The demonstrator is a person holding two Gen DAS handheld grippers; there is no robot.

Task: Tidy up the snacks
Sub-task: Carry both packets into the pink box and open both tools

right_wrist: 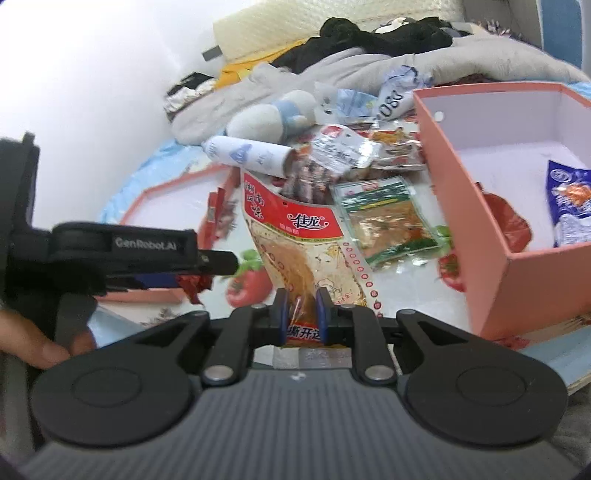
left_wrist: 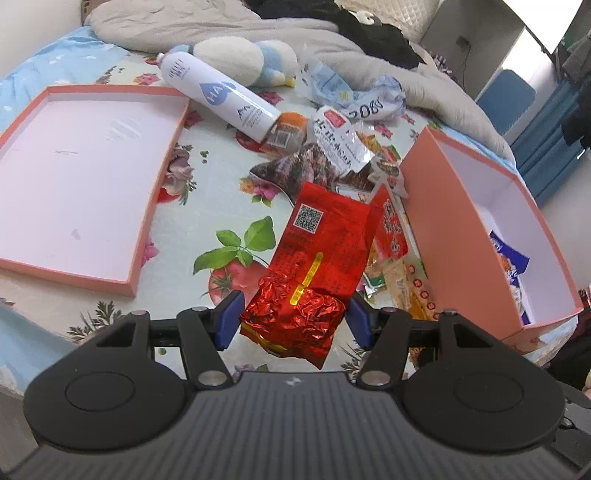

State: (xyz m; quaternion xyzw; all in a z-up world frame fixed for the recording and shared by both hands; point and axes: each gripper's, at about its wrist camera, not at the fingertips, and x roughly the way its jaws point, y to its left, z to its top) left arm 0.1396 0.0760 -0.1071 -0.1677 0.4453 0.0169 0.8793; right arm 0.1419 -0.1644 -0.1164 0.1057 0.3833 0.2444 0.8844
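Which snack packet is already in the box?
The blue-and-white packet lying inside the pink box. The red foil packet and the red-topped packet are each held in a gripper outside it.

The scene lay on a bed (left_wrist: 177, 206) covered by a sheet printed with flowers, green leaves and red tomatoes, pale blue along its edges. A rumpled grey blanket (left_wrist: 229, 29) was heaped across the far side, with dark clothing (left_wrist: 369, 33) piled upon it and a cream quilted pillow (right_wrist: 295, 26) behind. A plain white wall (right_wrist: 92, 74) rose to the left of the bed in the right wrist view. To the right, in the left wrist view, stood white furniture (left_wrist: 491, 37) with a blue chair back (left_wrist: 509, 99) beside it and blue curtains (left_wrist: 554, 129) hanging near. Soft, even daylight filled the room, brightest on the white wall.
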